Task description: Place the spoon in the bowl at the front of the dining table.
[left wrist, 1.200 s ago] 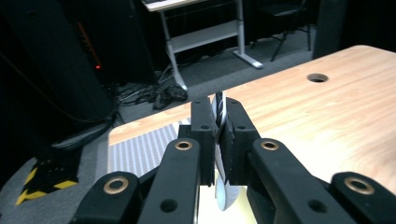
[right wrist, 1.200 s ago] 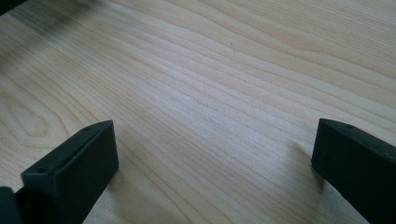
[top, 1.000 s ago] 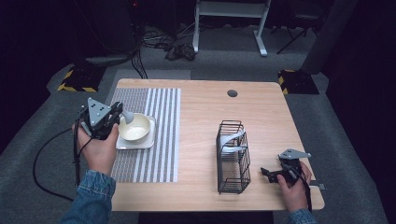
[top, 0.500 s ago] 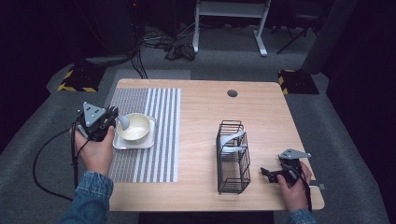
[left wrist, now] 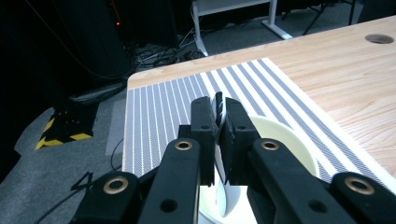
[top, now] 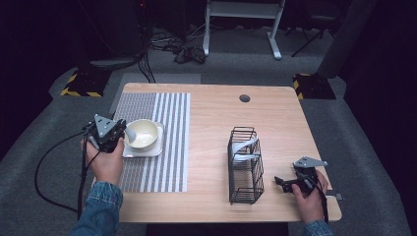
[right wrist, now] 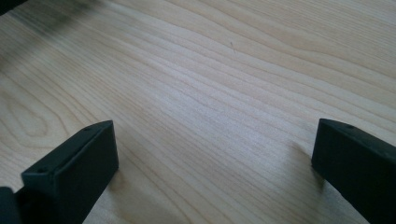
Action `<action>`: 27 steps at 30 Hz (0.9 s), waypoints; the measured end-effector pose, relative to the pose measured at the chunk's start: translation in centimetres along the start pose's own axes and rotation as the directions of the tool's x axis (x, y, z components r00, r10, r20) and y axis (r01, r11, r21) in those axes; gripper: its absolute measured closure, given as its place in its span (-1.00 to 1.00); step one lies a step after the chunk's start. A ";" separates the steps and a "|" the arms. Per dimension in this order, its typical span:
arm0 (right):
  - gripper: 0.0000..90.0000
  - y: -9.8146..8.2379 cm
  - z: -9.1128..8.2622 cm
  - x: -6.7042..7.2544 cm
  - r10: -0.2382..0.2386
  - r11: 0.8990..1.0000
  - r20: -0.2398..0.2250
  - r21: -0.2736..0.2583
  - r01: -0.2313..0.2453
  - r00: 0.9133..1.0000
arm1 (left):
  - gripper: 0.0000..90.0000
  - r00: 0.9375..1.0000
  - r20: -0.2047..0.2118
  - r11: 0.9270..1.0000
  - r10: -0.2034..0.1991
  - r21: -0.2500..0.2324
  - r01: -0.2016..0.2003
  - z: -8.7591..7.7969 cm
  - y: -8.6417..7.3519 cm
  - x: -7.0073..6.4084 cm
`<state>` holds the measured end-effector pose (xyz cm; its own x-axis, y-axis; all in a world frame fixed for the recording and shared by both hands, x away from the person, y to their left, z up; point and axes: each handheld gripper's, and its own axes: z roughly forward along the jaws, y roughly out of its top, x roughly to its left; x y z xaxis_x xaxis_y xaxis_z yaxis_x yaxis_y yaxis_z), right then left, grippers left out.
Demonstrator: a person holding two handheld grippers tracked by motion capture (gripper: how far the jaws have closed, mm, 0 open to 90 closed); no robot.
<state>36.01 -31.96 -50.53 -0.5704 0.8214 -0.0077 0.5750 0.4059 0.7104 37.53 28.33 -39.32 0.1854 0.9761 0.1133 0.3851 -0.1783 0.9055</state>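
Left claw [top: 118, 133] sat at the left edge of the counter [top: 275, 123], over the striped mat [top: 162, 147], jaws pinched nearly together on the handle of a pale spoon [left wrist: 218, 121]. The spoon's end reached down into the cream bowl [top: 143, 133], which stood on a white square plate [top: 147, 150] on the mat.

Handling, judged: spoon thin, stiff, smooth — likely light, prone to pivot in a flat pinch; a grip on the handle well back from the scoop looked right. Bowl appeared ceramic — breakable; take by the rim if at all.

Right of centre stood a black wire rack [top: 245, 167] with two pale pieces in its slots; what they were could not be told.

Near right corner: right claw [top: 285, 183] rested low at the counter, jaws spread wide, nothing between them.
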 end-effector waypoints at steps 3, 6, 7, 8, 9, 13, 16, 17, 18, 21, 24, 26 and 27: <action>-1.00 0.0 0.0 0.0 0.000 1.000 0.000 0.000 0.000 1.000 | 0.88 1.000 -0.005 1.000 0.009 0.011 -0.009 0.6 -0.5 0.0; -0.99 0.0 0.0 0.0 0.000 1.000 0.000 0.000 0.000 1.000 | 0.88 1.000 -0.010 1.000 0.013 0.013 -0.013 1.0 -0.7 -0.1; -0.99 0.0 0.0 0.0 0.000 1.000 0.000 0.000 0.000 1.000 | 0.88 1.000 -0.017 1.000 0.012 0.019 -0.012 1.3 -0.9 -0.2; -1.00 0.0 0.0 0.0 0.000 1.000 0.000 0.000 0.000 1.000 | 0.88 1.000 -0.019 1.000 0.013 0.025 -0.012 1.5 -1.0 -0.2; -1.00 0.0 0.0 0.0 0.000 1.000 0.000 0.000 0.000 1.000 | 0.88 1.000 -0.019 1.000 0.013 0.025 -0.012 1.5 -1.0 -0.2; -1.00 0.0 0.0 0.0 0.000 1.000 0.000 0.000 0.000 1.000 | 0.88 0.999 -0.030 1.000 0.018 0.024 -0.017 1.8 -1.3 -0.4; -1.00 0.0 0.0 0.0 0.000 1.000 0.000 0.000 0.000 1.000 | 0.88 0.999 -0.031 0.999 0.026 0.032 -0.025 1.9 -1.1 -0.6; -0.99 0.0 0.0 0.0 0.000 1.000 0.000 0.000 0.000 1.000 | 0.88 0.999 -0.025 0.999 0.031 0.033 -0.030 2.0 -1.0 -0.7; -1.00 0.0 0.0 0.0 0.000 1.000 0.000 0.000 0.000 1.000 | 0.87 0.999 -0.025 0.999 0.031 0.033 -0.030 2.0 -1.0 -0.7; -1.00 0.0 0.0 0.0 0.000 1.000 0.000 0.000 0.000 1.000 | 0.71 1.000 0.012 0.999 0.011 0.030 -0.011 2.3 -1.0 -1.3; -1.00 0.0 0.0 0.0 0.000 1.000 0.000 0.000 0.000 1.000 | 0.61 1.000 0.026 0.999 0.004 0.033 -0.005 2.5 -1.0 -1.6; -1.00 0.0 0.0 0.0 0.000 1.000 0.000 0.000 0.000 1.000 | 0.54 0.999 0.047 0.999 -0.002 0.034 0.000 2.6 -0.8 -2.1; -1.00 0.0 0.0 0.0 0.000 1.000 0.000 0.000 0.000 1.000 | 0.49 0.999 0.052 0.999 0.000 0.035 -0.002 2.7 -0.7 -2.3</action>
<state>36.01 -31.96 -50.53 -0.5705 0.8213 -0.0082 0.5746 0.4062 0.7105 39.26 25.87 -41.31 0.2322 0.9683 0.0921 0.4165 -0.1846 0.8902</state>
